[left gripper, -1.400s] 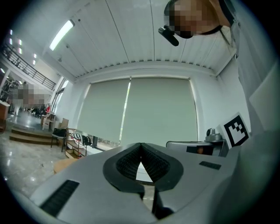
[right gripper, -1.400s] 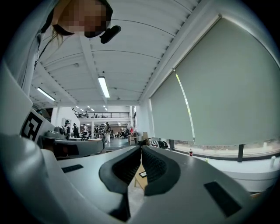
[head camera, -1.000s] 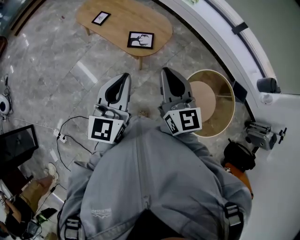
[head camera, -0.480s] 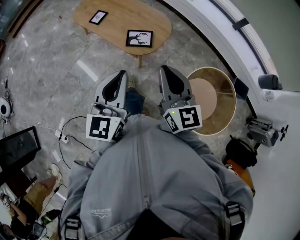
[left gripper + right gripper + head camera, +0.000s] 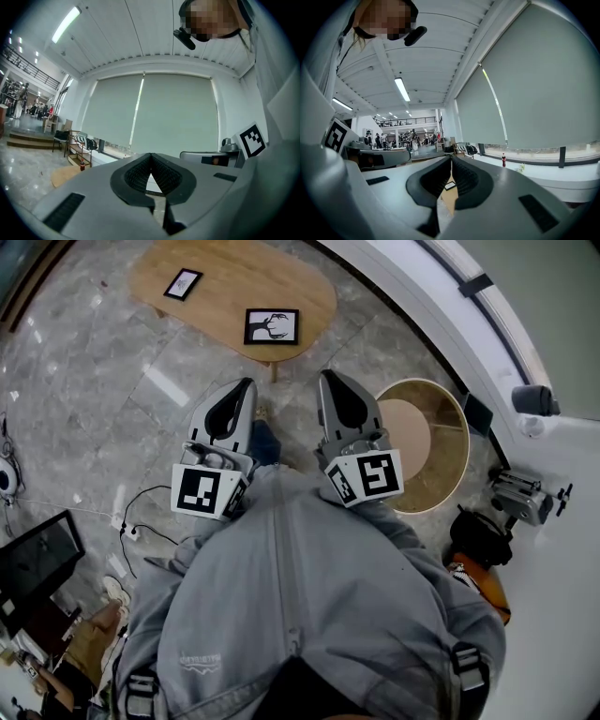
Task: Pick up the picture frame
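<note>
A black picture frame (image 5: 272, 326) with an antler drawing lies flat on the near end of an oval wooden table (image 5: 234, 277). A smaller black frame (image 5: 183, 283) lies farther back on the left. My left gripper (image 5: 247, 383) and right gripper (image 5: 327, 377) are held side by side in front of the person's grey jacket. Both point level toward the table, short of its edge, both shut and empty. In the right gripper view a slice of the table (image 5: 454, 201) and a frame (image 5: 450, 185) show under the shut right gripper (image 5: 451, 157). The left gripper (image 5: 151, 154) is also shut.
A round wooden side table (image 5: 441, 442) stands just right of the right gripper. A curved white ledge (image 5: 441, 306) runs along the right. A black screen (image 5: 33, 554) and cables (image 5: 141, 521) lie on the marble floor at left. A black bag (image 5: 480, 540) sits at right.
The person has stepped forward, a blue trouser leg now showing between the grippers. The table and frames have slid slightly left in the head view. Both grippers stay shut.
</note>
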`<state>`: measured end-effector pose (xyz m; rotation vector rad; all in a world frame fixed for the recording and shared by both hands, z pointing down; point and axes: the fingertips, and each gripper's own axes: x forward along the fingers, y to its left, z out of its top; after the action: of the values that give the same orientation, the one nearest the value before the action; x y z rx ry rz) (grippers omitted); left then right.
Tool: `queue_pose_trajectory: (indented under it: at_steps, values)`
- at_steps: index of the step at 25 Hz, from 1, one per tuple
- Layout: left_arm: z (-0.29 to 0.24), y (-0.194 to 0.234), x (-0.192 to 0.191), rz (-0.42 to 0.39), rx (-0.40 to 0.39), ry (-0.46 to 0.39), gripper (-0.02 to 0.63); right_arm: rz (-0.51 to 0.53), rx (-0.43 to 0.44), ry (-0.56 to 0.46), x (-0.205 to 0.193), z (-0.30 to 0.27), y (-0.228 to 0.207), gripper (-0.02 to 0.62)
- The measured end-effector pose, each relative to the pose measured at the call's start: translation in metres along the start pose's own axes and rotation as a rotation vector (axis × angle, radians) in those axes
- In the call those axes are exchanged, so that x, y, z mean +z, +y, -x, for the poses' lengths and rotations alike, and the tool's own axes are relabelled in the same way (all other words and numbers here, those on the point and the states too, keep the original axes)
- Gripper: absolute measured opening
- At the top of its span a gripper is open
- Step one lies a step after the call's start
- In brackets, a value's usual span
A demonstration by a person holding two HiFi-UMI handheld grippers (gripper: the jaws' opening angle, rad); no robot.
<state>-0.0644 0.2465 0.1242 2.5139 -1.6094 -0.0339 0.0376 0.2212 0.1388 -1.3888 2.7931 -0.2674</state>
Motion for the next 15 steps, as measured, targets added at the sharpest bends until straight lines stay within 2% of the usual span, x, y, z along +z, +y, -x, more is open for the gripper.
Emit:
queue_pose_trajectory:
  at_steps: [9,15]
  values:
    - [-0.091,0.101,0.020,-0.006,-0.062,0.016,0.018,-0.009,-0.030,-0.007,0.012,-0.130,-0.022,0.032]
    - [-0.142,0.141,0.021,0.011,-0.130,0.047,0.018,-0.017,-0.106,0.003,0.015,-0.182,-0.046,0.032]
